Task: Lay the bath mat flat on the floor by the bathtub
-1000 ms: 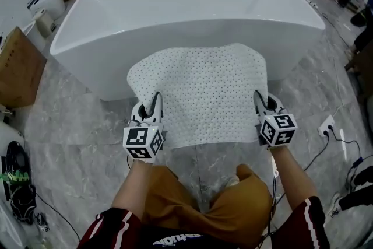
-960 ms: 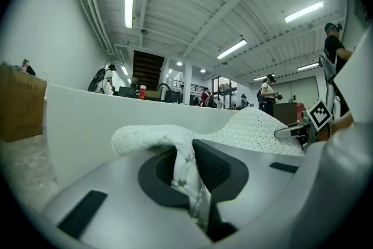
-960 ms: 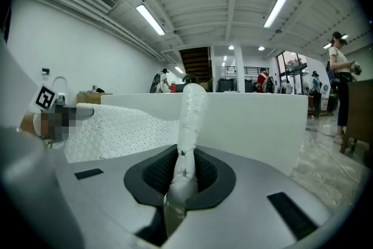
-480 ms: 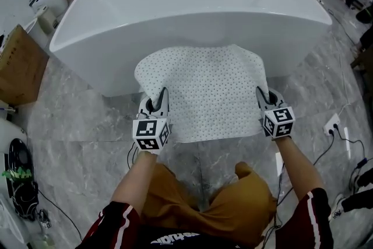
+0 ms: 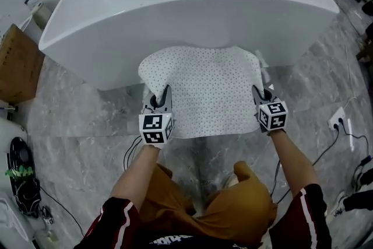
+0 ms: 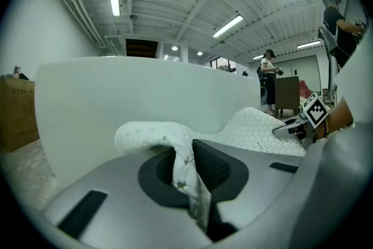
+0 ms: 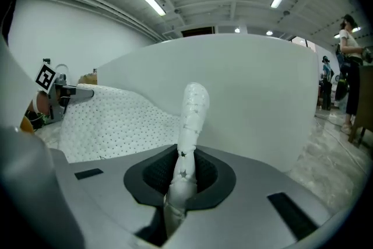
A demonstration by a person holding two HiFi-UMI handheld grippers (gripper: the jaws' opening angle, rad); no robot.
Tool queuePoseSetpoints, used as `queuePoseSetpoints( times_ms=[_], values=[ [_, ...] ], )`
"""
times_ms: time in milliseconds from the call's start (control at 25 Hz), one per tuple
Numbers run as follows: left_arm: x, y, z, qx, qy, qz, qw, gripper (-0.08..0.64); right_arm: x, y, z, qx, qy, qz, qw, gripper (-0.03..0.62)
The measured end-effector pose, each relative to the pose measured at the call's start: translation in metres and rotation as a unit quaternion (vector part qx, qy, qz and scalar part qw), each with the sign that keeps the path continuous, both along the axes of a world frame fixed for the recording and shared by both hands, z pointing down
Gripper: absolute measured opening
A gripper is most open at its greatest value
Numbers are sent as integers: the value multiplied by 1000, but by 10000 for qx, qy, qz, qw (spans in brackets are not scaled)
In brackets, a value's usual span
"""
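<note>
A white perforated bath mat (image 5: 204, 90) hangs spread between my two grippers, in front of the white bathtub (image 5: 186, 3). My left gripper (image 5: 161, 96) is shut on the mat's near left edge, whose fabric (image 6: 183, 169) is pinched between the jaws. My right gripper (image 5: 260, 94) is shut on the near right edge, and a fold of mat (image 7: 186, 148) stands up between its jaws. The mat's far edge lies against the tub's outer wall. From each gripper view the other gripper (image 6: 303, 122) (image 7: 58, 93) shows across the mat.
Grey marble floor (image 5: 81, 137) surrounds the tub. A cardboard box (image 5: 17, 64) stands at the left. Cables and a socket strip (image 5: 338, 119) lie at the right. Dark gear (image 5: 20, 183) sits at the lower left. People (image 7: 349, 67) stand in the background.
Both grippers have carried the mat a little toward the tub, and the left one has shifted right. The view has tilted down, so the tub fills more of the top.
</note>
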State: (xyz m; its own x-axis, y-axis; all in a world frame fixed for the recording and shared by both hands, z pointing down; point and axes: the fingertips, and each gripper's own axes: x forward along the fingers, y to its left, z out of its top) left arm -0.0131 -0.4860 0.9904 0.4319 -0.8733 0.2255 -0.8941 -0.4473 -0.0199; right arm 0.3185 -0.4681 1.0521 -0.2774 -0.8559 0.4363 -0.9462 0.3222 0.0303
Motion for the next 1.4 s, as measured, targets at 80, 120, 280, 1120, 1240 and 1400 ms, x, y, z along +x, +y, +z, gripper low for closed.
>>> queuePoseSetpoints(
  times_ms=[80,120,280,1120,1240,1400],
  values=[
    [3,-2,16,-116,-60,-33,9999,35,0,-2,20,-132,-64,53,9999,50],
    [4,-2,24,-172,-87,-64,9998,35,1,-2,29,-189,-91,72,9998,50],
    [9,-2,58,-272,-375,-132,9988,35,4,-3,58,-354,-141,127,9992,51],
    [27,-15,143,-1031,-173,-355,9939,34,25,-17,156,-959,-359,425,9938,56],
    [36,-15,146,-1038,-155,-328,9939,34,33,-20,161,-1011,-379,469,9931,79],
    [46,-17,161,-1132,-175,-409,9926,34,56,-21,158,-903,-649,953,9892,209]
  ],
)
